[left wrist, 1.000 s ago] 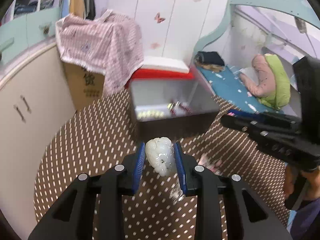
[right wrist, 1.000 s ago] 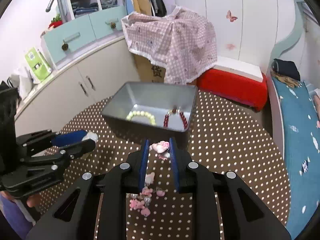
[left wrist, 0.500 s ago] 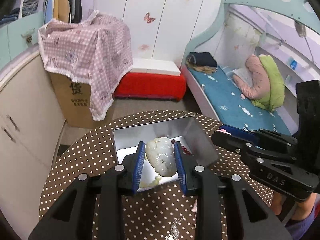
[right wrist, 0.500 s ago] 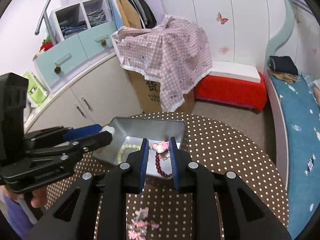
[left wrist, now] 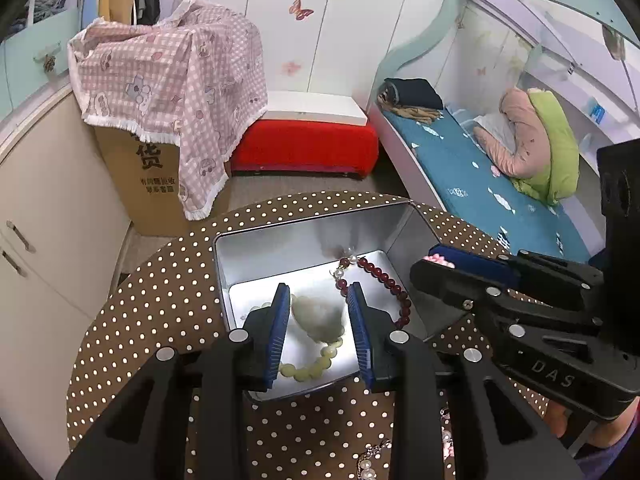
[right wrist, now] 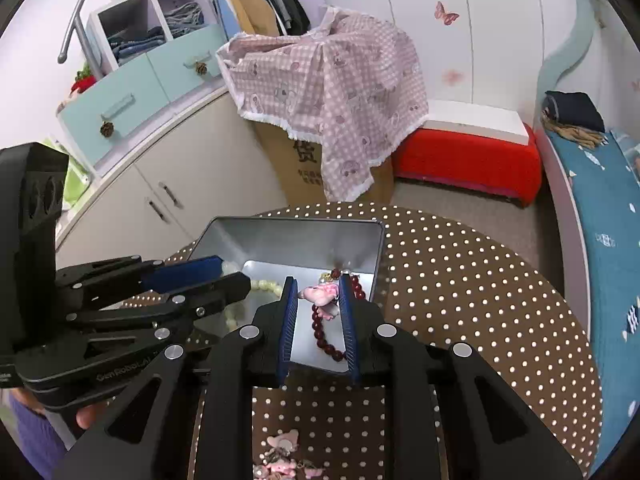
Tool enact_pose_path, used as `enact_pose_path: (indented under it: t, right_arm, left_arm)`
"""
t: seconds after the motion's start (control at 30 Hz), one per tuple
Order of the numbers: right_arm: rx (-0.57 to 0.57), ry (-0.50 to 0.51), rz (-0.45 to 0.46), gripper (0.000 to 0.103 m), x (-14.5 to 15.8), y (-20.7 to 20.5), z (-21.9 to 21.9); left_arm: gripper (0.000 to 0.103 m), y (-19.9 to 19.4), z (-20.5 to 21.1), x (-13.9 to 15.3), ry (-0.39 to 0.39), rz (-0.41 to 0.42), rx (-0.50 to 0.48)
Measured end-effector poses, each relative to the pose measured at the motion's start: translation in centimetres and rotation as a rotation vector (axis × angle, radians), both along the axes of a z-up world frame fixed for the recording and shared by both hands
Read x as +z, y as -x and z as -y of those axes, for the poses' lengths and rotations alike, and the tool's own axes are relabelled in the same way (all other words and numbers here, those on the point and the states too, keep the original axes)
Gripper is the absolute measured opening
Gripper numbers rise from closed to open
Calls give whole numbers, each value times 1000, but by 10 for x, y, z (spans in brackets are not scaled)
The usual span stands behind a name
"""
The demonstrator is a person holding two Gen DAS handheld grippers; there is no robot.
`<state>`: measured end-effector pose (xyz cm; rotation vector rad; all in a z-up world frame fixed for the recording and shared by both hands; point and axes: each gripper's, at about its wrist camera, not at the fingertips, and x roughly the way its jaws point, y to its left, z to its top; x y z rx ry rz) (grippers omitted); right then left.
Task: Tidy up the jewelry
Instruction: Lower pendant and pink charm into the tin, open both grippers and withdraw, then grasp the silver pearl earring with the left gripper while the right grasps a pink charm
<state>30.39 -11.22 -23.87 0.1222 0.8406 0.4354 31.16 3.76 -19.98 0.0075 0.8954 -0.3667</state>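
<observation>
A silver metal tin (left wrist: 312,232) (right wrist: 292,236) stands open on the dotted round table. A pale green bead bracelet (left wrist: 308,366) and a dark red bead bracelet (left wrist: 384,280) (right wrist: 324,332) lie inside. My left gripper (left wrist: 319,300) hovers over the tin; a white jade pendant (left wrist: 318,318) sits blurred between its jaws, which look slightly parted from it. My right gripper (right wrist: 319,292) is shut on a pink charm piece (right wrist: 320,294) above the tin's near right part.
More pink charm jewelry (right wrist: 280,456) and a pearl chain (left wrist: 368,464) lie on the table near me. The brown polka-dot table (right wrist: 460,300) is round, its edge just beyond the tin. A cabinet, a covered box, a red bench and a bed lie beyond.
Both grippers have risen and moved forward over the tin. The pendant in the left gripper has dropped lower between the jaws, which have widened slightly. The right gripper still grips the pink piece.
</observation>
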Motion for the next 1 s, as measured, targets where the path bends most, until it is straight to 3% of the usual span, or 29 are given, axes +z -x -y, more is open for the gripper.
enact_pose_path:
  t: [0.23, 0.3, 0.37, 0.43, 0.6, 0.73, 1.0]
  right_arm:
    - [-13, 16, 12, 24, 2, 5, 0]
    - [-18, 15, 21, 25, 6, 9, 2]
    - [-30, 22, 44, 45, 12, 17, 5]
    - [-39, 25, 61, 47, 19, 24, 9]
    - [-71, 66, 121, 52, 39, 53, 19]
    - [-86, 103, 143, 59, 44, 81, 28]
    - [-111, 133, 111, 60, 20, 126, 42]
  left_arm:
    - [30, 7, 1, 6, 6, 17, 14]
    - [48, 13, 0, 11, 3, 38, 31]
    - [50, 18, -1, 17, 6, 57, 35]
    - [51, 24, -3, 23, 15, 66, 38]
    - [67, 53, -7, 41, 17, 140, 62]
    - [69, 78, -8, 43, -16, 177, 86]
    - [69, 125, -12, 15, -11, 162, 103]
